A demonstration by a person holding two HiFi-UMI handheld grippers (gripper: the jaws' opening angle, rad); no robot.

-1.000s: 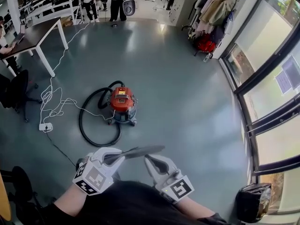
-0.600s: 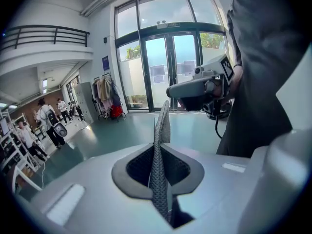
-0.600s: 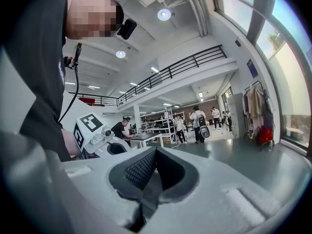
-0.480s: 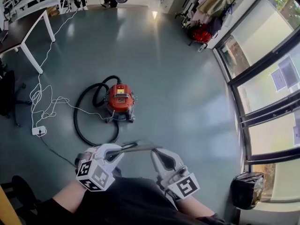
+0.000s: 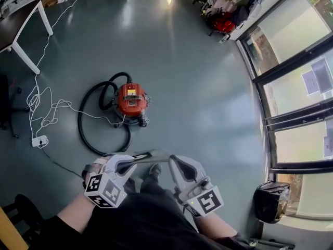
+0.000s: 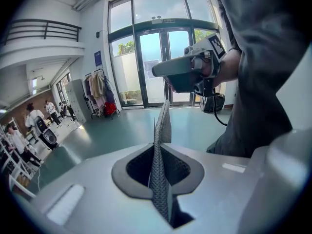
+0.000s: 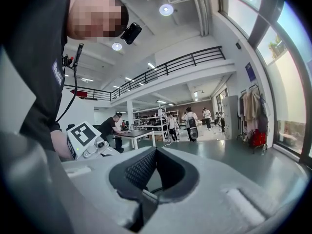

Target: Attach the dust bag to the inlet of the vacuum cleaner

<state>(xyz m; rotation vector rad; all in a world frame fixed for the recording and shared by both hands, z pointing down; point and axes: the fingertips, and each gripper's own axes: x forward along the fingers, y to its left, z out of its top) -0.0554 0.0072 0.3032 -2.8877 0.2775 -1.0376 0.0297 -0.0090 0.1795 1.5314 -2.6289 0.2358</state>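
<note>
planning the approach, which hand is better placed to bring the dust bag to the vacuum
Left, probably. The left gripper is clamped on the dust bag, and the vacuum cleaner lies ahead on its side. The right gripper is shut, its hold unclear.

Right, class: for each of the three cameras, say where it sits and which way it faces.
Head view: on the person's head, looking down at the floor and vacuum cleaner; both forearms, left gripper, right gripper show.
Left gripper view: on the left gripper, along its fingers and the dust bag toward glass doors; the torso shows.
Right gripper view: on the right gripper, toward desks; the torso shows.
Shared: each gripper view catches the other gripper.
</note>
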